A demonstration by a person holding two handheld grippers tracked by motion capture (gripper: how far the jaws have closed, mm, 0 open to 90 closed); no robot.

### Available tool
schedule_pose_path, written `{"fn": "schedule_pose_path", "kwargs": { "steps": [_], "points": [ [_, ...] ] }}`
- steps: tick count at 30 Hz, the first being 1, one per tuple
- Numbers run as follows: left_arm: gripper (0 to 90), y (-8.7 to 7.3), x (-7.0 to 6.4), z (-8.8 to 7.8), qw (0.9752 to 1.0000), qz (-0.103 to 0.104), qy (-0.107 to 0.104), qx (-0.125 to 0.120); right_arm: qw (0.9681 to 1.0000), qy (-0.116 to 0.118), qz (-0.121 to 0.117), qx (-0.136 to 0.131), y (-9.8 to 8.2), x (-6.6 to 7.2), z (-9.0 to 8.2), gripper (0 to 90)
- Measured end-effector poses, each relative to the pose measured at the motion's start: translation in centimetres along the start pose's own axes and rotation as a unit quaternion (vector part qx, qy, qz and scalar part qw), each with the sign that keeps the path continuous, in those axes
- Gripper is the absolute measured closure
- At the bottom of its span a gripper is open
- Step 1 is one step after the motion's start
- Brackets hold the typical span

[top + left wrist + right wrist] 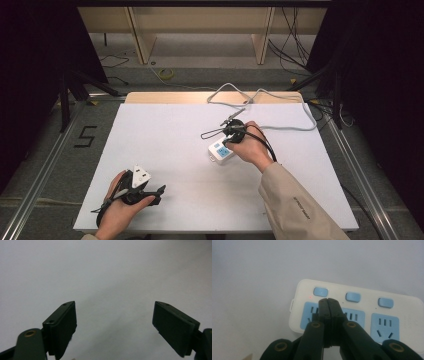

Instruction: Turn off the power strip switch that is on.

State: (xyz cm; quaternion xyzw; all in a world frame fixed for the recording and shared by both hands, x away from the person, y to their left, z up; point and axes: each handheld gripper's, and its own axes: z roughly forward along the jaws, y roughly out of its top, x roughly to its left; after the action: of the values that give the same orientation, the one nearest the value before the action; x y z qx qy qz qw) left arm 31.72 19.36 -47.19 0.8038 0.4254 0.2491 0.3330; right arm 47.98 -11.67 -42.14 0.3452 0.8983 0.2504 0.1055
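The power strip (220,152) is a white, rounded-cornered block lying flat on the white table (165,150), a little to the 3 o'clock side of its middle, with its grey cord (280,125) trailing off toward 1 o'clock and looping near the far edge. In the right gripper view its top face (362,305) shows three light-blue outlets in a row, each with a light-blue rocker switch beside it. A small red light glows just beside the leftmost switch (320,292).
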Motion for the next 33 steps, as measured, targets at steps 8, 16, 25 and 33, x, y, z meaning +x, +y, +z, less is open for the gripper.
{"fn": "schedule_pose_path", "kwargs": {
  "steps": [8,16,25,33],
  "points": [
    [19.4,0.0,0.0,0.0,1.0000,0.000,0.000,0.000,1.0000,0.002,0.001,0.001,0.4,-0.1,0.3,90.0],
    [19.5,0.0,0.0,0.0,1.0000,0.000,0.000,0.000,1.0000,0.002,0.004,0.001,1.0,-0.1,0.5,90.0],
    [19.5,0.0,0.0,0.0,1.0000,0.000,0.000,0.000,1.0000,0.003,0.004,0.004,1.4,-0.1,0.9,90.0],
    [19.6,0.0,0.0,0.0,1.0000,0.001,0.000,-0.001,1.0000,-0.001,0.001,0.005,2.0,0.0,1.3,90.0]
  ]
}}
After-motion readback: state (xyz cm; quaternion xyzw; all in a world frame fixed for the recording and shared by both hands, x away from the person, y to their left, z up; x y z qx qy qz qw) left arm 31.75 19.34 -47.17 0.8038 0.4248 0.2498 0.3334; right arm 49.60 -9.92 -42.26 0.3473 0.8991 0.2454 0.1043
